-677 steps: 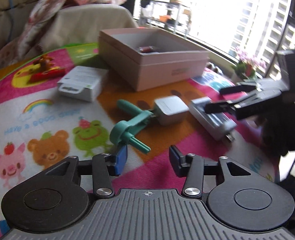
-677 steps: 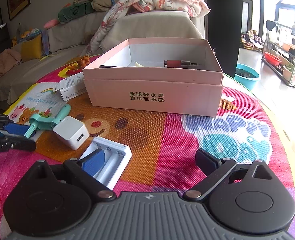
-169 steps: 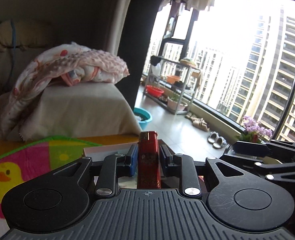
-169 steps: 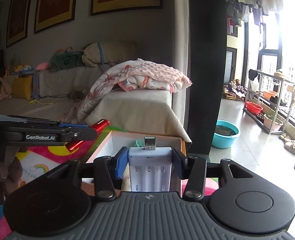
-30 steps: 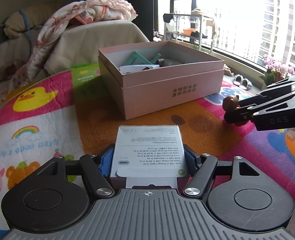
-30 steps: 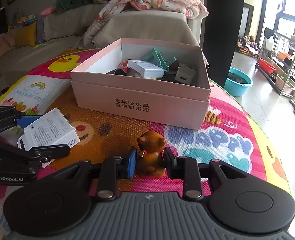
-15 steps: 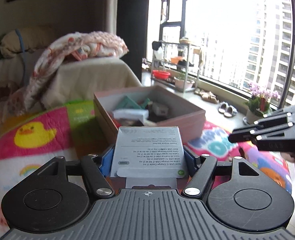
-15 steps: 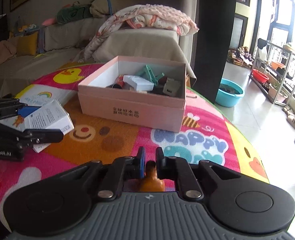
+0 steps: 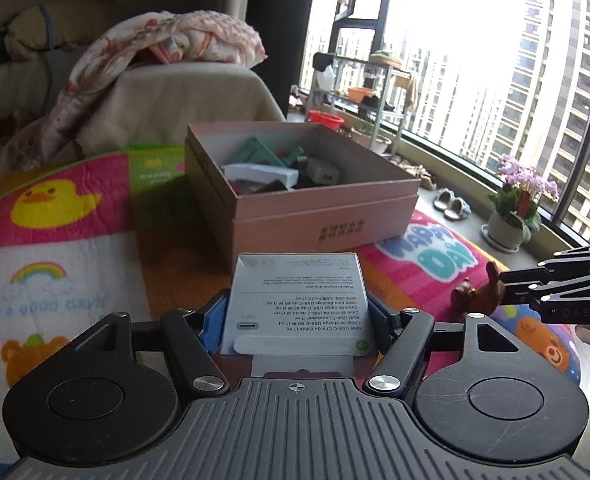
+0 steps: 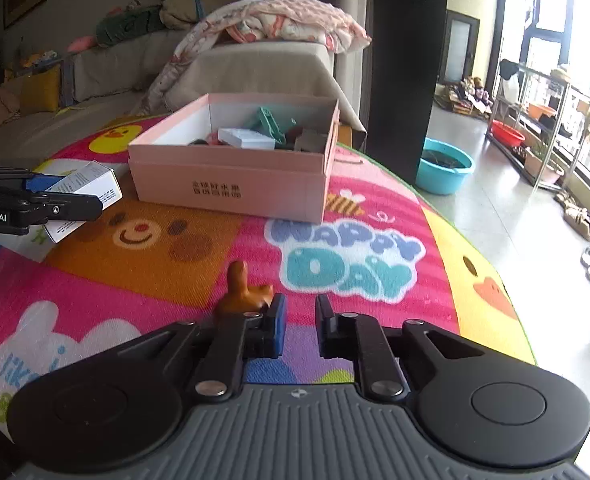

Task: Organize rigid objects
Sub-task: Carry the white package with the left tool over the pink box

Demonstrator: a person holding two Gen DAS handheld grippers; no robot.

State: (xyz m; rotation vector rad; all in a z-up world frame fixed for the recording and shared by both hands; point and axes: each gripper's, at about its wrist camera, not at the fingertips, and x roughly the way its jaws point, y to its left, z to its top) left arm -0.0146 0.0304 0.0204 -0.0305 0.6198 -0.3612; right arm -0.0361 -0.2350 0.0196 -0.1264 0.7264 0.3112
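One pink box; one white carton; one brown figurine.

The open-topped pink cardboard box is the main obstacle, standing on the colourful cartoon play mat. Its mouth is unobstructed from above, though a white rectangular block, a teal plastic clamp and a grey adapter crowd its floor toward the far side. In front of the box the mat lies bare across the orange bear face and the lettering, wide enough for a gripper. Nearer, a small brown toy figurine lies against the outside of the right gripper's blue finger pad. Left of the box, the left gripper and its white printed carton fill the approach. Behind the box, a beige sofa with a floral blanket closes that side.
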